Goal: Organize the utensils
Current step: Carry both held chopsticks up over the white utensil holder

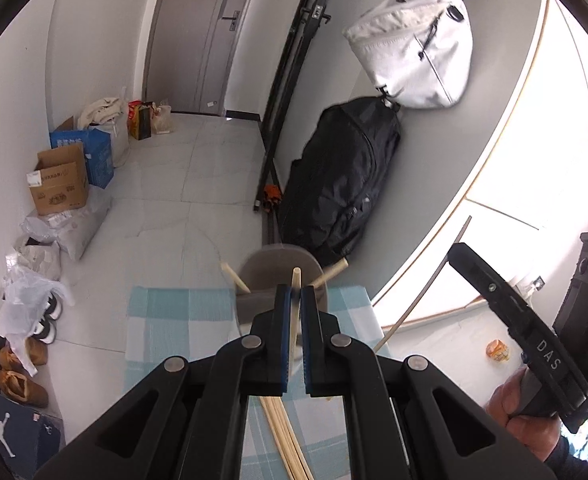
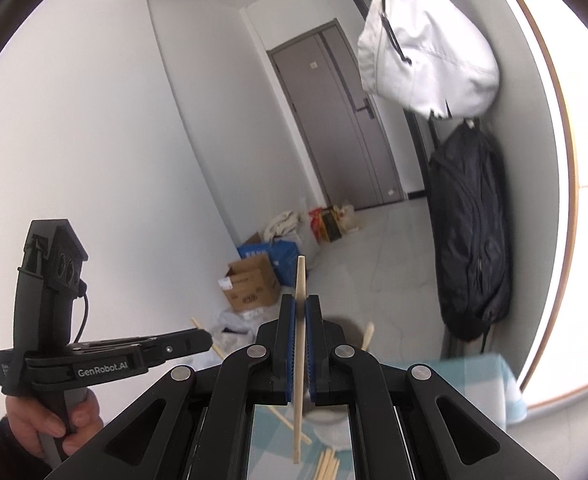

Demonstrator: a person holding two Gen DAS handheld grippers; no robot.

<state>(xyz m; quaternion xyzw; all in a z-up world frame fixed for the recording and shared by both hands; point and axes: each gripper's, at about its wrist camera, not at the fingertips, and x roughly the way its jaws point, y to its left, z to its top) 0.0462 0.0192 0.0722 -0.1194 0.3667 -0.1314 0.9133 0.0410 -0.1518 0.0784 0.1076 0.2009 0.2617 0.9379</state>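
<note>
Left tool (image 1: 296, 292) is clenched on one wooden chopstick (image 1: 294, 320), stick standing nearly upright between the blue pads. Right tool (image 2: 300, 304) is likewise clenched on its own chopstick (image 2: 298, 344), tip poking above the pads, lower end hanging free. Both are held above the blue-checked surface (image 1: 165, 320). Loose chopsticks (image 1: 283, 436) lie on the surface below. A grey holder (image 1: 261, 276) with two sticks in it stands at the far edge.
</note>
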